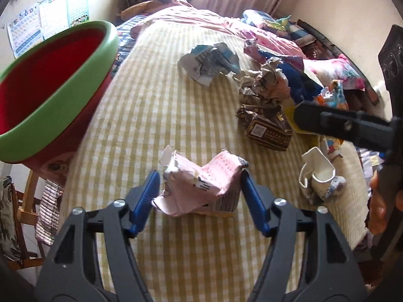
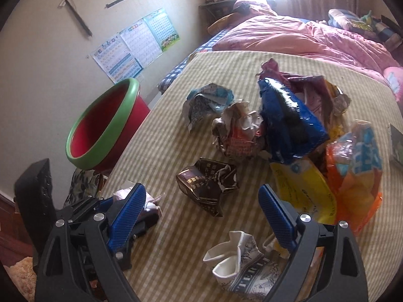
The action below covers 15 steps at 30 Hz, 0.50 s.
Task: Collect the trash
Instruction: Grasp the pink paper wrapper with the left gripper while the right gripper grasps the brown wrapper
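Part of the red, green-rimmed bin is cut off at the left frame edge. Crumpled pink carton, creased and flattened, lies on the checked bedspread at lower centre, between the left gripper's spread blue ribbed fingers. Right gripper hangs released above a squashed paper cup and a brown carton.

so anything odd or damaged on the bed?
Only the expected trash: crushed pink carton between the open left tongs, squashed paper cup by the open right tongs, crumpled brown box. Nothing spilled.
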Each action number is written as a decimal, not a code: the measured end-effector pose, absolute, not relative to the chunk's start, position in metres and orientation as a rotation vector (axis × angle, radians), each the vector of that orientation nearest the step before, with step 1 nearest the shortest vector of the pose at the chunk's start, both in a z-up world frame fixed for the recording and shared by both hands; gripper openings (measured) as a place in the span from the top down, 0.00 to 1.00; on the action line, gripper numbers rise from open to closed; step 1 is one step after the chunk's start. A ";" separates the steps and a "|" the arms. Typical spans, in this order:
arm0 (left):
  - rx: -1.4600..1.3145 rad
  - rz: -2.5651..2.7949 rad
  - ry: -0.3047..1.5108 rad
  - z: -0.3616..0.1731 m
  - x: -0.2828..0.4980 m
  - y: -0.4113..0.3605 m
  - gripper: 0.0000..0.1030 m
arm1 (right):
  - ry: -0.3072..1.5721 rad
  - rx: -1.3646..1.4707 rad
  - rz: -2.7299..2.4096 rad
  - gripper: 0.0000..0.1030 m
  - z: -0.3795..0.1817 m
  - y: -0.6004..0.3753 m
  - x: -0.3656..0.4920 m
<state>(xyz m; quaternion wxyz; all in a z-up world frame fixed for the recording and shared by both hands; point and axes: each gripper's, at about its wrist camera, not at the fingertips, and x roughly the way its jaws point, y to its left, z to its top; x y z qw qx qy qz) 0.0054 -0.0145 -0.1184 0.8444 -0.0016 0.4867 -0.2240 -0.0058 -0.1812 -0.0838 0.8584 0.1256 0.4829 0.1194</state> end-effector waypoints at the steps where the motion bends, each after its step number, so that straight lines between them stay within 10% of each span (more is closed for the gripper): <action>1: -0.018 -0.465 1.026 -0.117 0.006 -0.013 0.47 | 1.018 0.253 0.251 0.15 -0.086 -0.180 -0.005; 15: -0.062 -0.382 1.014 -0.110 0.000 0.004 0.58 | 1.085 0.219 0.281 0.24 -0.113 -0.177 0.020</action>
